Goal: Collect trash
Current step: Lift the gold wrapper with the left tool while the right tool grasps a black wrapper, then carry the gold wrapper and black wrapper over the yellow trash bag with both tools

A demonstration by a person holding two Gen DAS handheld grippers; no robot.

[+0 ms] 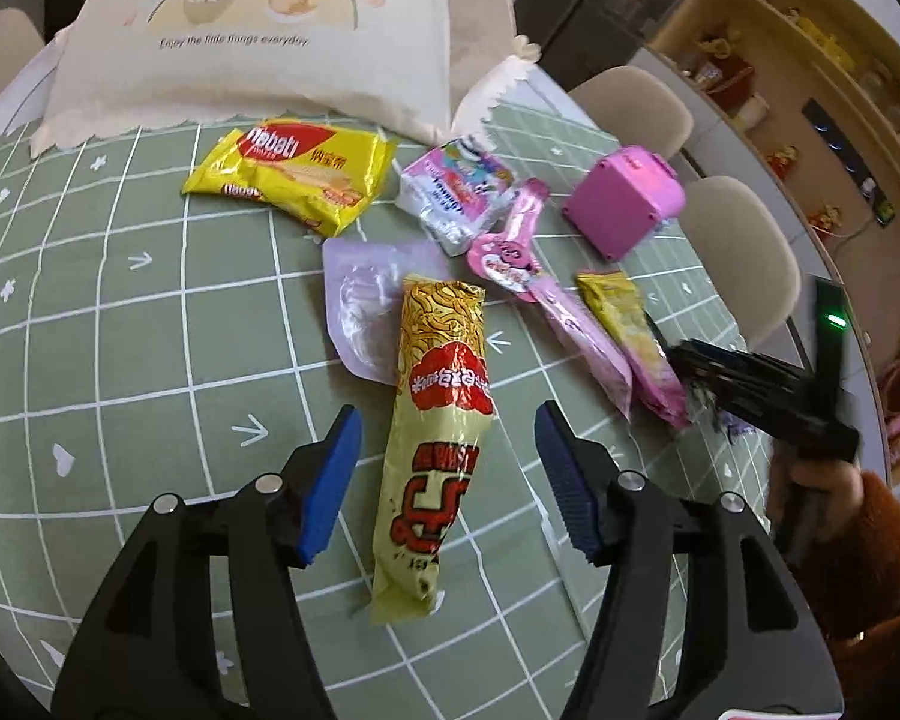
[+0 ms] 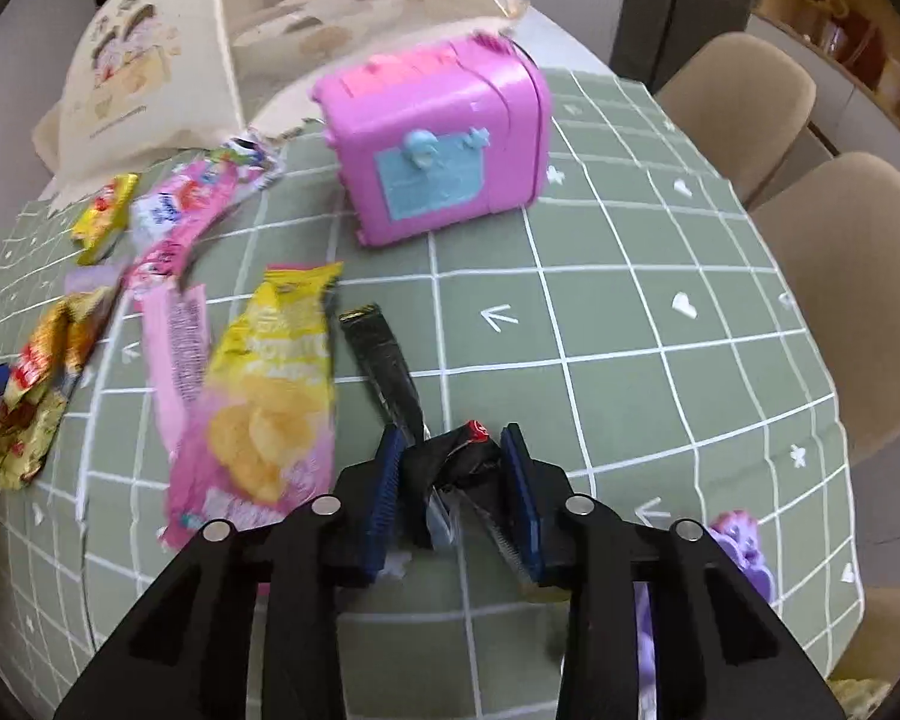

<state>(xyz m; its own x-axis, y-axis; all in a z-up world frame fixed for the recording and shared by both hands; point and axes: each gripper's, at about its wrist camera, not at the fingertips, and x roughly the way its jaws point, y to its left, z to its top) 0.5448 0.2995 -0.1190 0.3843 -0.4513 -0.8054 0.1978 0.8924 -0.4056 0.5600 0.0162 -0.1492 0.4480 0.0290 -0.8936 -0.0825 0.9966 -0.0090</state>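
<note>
left tongs point(image 1: 447, 450): spreading wide, blue pads point(image 1: 330, 480) standing well apart on either side of the long noodle wrapper point(image 1: 441, 420); pads not touching it, nothing pinched.
noodle wrapper: lying lengthwise on the table point(image 1: 120, 312), center of left-wrist frame, its lower half sitting between the pads, upper end overlapping a clear-lilac pouch point(image 1: 366, 294).
right tongs point(image 2: 453, 450): closing narrow on a crumpled black wrapper point(image 2: 450, 462) w/ a red spot; both pads point(image 2: 387, 480) pressing its sides, bottom center of right-wrist frame. In left-wrist view the tongs are showing blurred at right edge, held by a hand point(image 1: 822, 492) in an orange sleeve.
black wrapper: a long black strip of it trailing up-left toward frame center, lying just beside the chip bag.
other trash: yellow-pink chip bag point(image 2: 264, 396) sitting just left of right tongs; pink strip wrapper point(image 2: 177, 348) beside it; yellow wafer pack point(image 1: 294, 174) & white-pink pack point(image 1: 456, 192) lying upper center of left-wrist frame.
pink box point(image 2: 438, 144): standing upper center of right-wrist frame, apart from the wrappers.
tote bag point(image 1: 258, 30): cream, printed, lying at far table edge, top of left-wrist frame, mouth not visible.
edges: table rim curving down the right side of both frames, beige chairs point(image 2: 858, 276) sitting just beyond it.
open room: bare green grid cloth showing over left third of left-wrist frame & right-center of right-wrist frame.
purple item point(image 2: 744, 546): peeking out at lower right behind right tongs; can't tell what it is.
</note>
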